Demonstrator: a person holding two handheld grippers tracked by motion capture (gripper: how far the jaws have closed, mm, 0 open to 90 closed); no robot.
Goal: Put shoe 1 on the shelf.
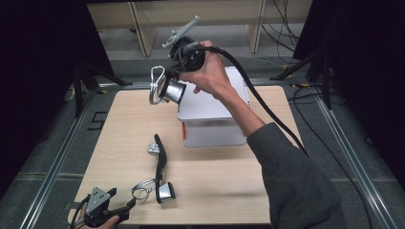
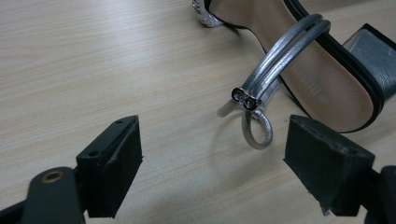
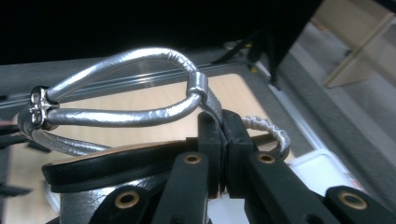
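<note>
The right gripper point(image 1: 168, 85) is clamped tight on a sandal point(image 1: 167, 90) held up in the air, over the far edge of the table point(image 1: 224, 181) and just left of a white box point(image 1: 215, 107); in the right gripper view its two pads point(image 3: 211, 140) meet with only the thin silver strap point(image 3: 140, 114) pinched between them (the strap's loop arches up and to the left of the jaws, the black sole point(image 3: 112, 161) running beneath it). The left gripper point(image 1: 125, 210) rests at the near left corner of the table, its jaws spread wide and holding nothing; in the left gripper view the pads point(image 2: 116, 163) stand well apart on either side of bare wood, with the strap ends point(image 2: 245, 99) of a second sandal point(image 1: 161, 171) just ahead of them, near but not touching. That second sandal lies on the table with its toe pointing away from the person and its block heel point(image 1: 166, 192) nearest the front edge. There is open tabletop to the right of it and in front of the box, and a bare strip along the left side. The lifted sandal's toe is hidden behind the right hand point(image 1: 210, 71) and gripper body in the high view, and the left hand point(image 1: 95, 222) is cut off by the bottom of that view. The box's far side is covered by the person's forearm.
</note>
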